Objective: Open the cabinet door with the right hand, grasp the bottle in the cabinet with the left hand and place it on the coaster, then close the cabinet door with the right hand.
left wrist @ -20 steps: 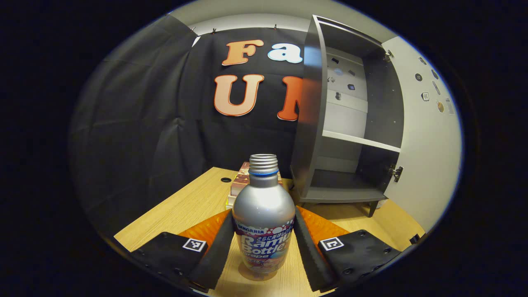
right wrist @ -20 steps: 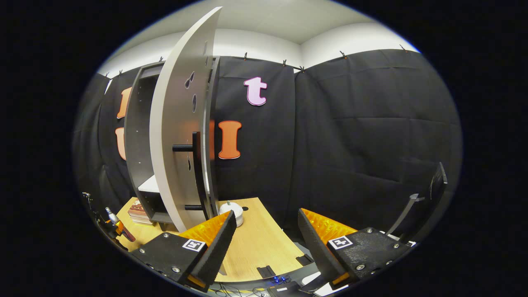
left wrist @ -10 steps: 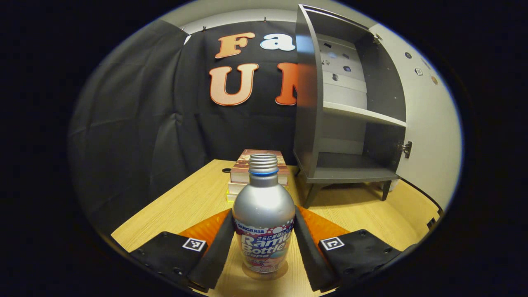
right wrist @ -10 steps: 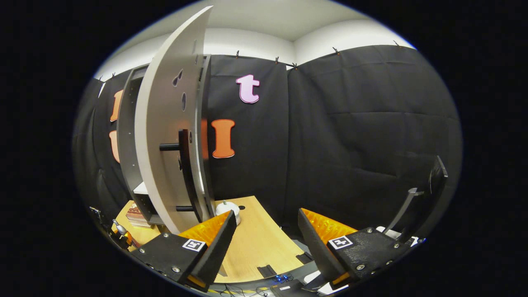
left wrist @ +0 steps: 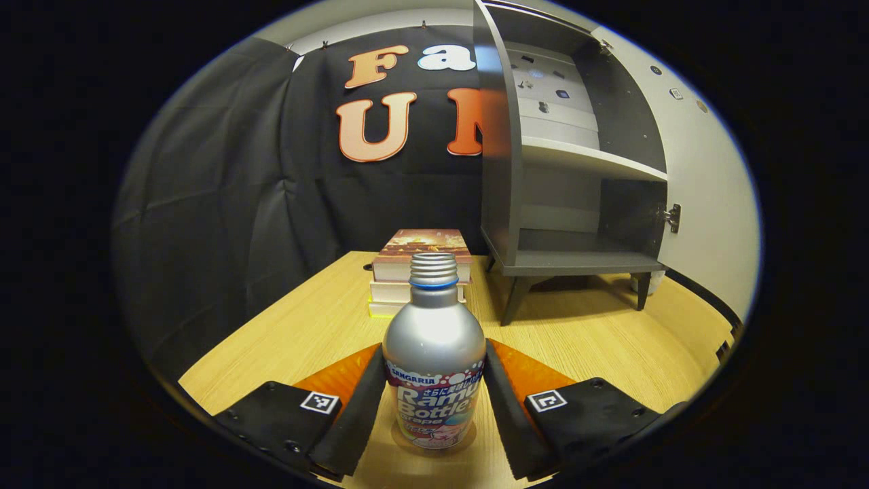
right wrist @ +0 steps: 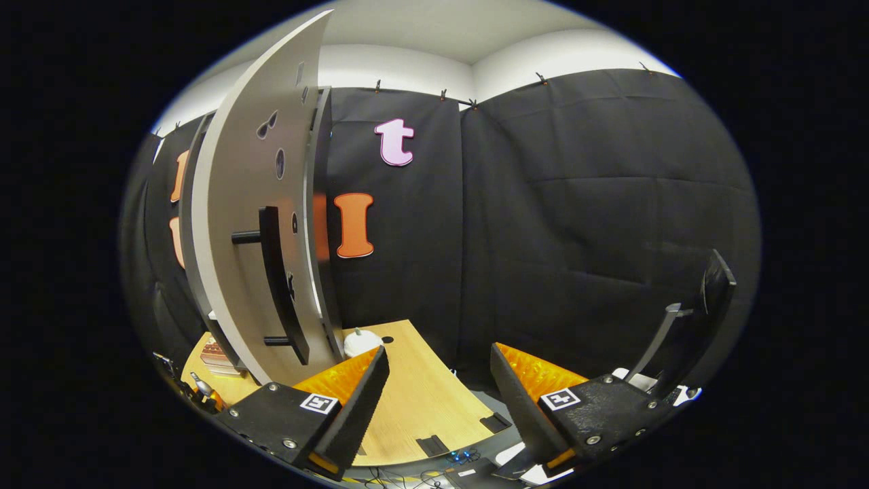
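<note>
Cabinet (left wrist: 570,176) stood on the wooden surface (left wrist: 584,339) with its door (right wrist: 251,224) swung wide and the lower shelf bare, so opening and removal looked done. Left hand-held gripper (left wrist: 434,401) had both fingers pressed against the sides of the upright bottle (left wrist: 434,360), well clear of the cabinet, in front of a stack of books (left wrist: 417,268); base near the surface, contact not discernible, no coaster made out, so placing judged unfinished. Right hand-held gripper (right wrist: 434,401) hung spread and empty, near the door handle (right wrist: 278,285); closing remained.
</note>
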Available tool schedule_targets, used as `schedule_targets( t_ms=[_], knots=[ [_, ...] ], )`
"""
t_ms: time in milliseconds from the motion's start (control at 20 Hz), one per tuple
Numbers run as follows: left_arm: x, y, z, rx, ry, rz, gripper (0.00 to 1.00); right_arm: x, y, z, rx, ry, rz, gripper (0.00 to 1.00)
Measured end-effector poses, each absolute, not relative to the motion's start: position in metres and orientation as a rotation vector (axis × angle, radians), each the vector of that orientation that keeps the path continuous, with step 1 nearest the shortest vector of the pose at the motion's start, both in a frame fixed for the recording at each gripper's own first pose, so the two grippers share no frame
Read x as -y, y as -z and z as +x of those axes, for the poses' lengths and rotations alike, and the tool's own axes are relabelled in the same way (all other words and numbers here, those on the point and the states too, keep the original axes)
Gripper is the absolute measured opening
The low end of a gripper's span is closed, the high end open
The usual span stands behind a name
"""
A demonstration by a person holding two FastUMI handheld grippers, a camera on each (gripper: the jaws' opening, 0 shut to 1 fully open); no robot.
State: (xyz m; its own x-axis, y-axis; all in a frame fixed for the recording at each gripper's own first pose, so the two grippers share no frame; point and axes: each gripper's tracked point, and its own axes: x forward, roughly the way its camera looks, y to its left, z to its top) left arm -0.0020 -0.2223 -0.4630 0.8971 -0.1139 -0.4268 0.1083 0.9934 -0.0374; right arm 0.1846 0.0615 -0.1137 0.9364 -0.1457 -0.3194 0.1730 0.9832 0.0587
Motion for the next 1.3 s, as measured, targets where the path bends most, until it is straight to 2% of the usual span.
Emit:
schedule_targets(
  t_ms=[100, 150, 200, 250, 300, 400, 450, 500, 550, 600, 750, 800, 850, 900, 950, 1000, 1150, 1200, 1250, 1300],
  knots=[
    [0.222, 0.462, -0.004, -0.429, 0.113, -0.009, 0.86, -0.063, 0.115, 0.185, -0.326, 0.158, 0.091, 0.93],
    [0.222, 0.462, -0.006, -0.429, 0.110, 0.001, 0.86, -0.064, 0.116, 0.184, -0.329, 0.156, 0.094, 0.98],
    [0.221, 0.464, -0.007, -0.435, 0.110, 0.011, 0.87, -0.065, 0.116, 0.184, -0.330, 0.154, 0.095, 0.93],
    [0.220, 0.465, -0.010, -0.450, 0.111, 0.016, 0.87, -0.065, 0.116, 0.184, -0.330, 0.153, 0.094, 0.93],
    [0.219, 0.469, -0.014, -0.468, 0.112, 0.017, 0.88, -0.065, 0.116, 0.184, -0.329, 0.151, 0.095, 0.98],
    [0.217, 0.467, -0.018, -0.472, 0.106, 0.008, 0.89, -0.065, 0.116, 0.185, -0.327, 0.147, 0.096, 0.98],
    [0.216, 0.466, -0.020, -0.473, 0.104, 0.010, 0.86, -0.066, 0.117, 0.184, -0.329, 0.146, 0.098, 0.93],
    [0.215, 0.464, -0.022, -0.475, 0.099, 0.014, 0.88, -0.067, 0.118, 0.184, -0.331, 0.144, 0.102, 0.98],
    [0.215, 0.461, -0.022, -0.471, 0.097, 0.019, 0.88, -0.068, 0.118, 0.184, -0.333, 0.143, 0.104, 0.98],
    [0.215, 0.460, -0.022, -0.471, 0.096, 0.024, 0.89, -0.068, 0.119, 0.183, -0.335, 0.140, 0.107, 0.93],
    [0.215, 0.450, -0.025, -0.462, 0.091, 0.035, 0.89, -0.070, 0.122, 0.185, -0.345, 0.129, 0.115, 0.93],
    [0.217, 0.445, -0.027, -0.460, 0.097, 0.035, 0.90, -0.071, 0.123, 0.184, -0.349, 0.126, 0.115, 0.98],
    [0.219, 0.440, -0.029, -0.457, 0.102, 0.038, 0.90, -0.072, 0.123, 0.184, -0.353, 0.123, 0.115, 0.98],
    [0.220, 0.436, -0.030, -0.453, 0.106, 0.042, 0.89, -0.072, 0.124, 0.183, -0.355, 0.121, 0.115, 0.93],
    [0.222, 0.430, -0.032, -0.449, 0.111, 0.044, 0.90, -0.072, 0.125, 0.183, -0.357, 0.120, 0.115, 0.98],
    [0.223, 0.426, -0.033, -0.445, 0.113, 0.045, 0.89, -0.072, 0.125, 0.183, -0.357, 0.119, 0.114, 0.93],
    [0.226, 0.412, -0.038, -0.436, 0.117, 0.047, 0.89, -0.073, 0.129, 0.184, -0.364, 0.111, 0.121, 0.93],
    [0.225, 0.408, -0.040, -0.436, 0.117, 0.046, 0.90, -0.074, 0.129, 0.184, -0.367, 0.106, 0.125, 0.98],
    [0.226, 0.404, -0.040, -0.435, 0.117, 0.045, 0.90, -0.075, 0.130, 0.183, -0.370, 0.102, 0.128, 0.93],
    [0.225, 0.400, -0.040, -0.433, 0.115, 0.047, 0.89, -0.076, 0.132, 0.183, -0.372, 0.097, 0.130, 0.93]
  ],
)
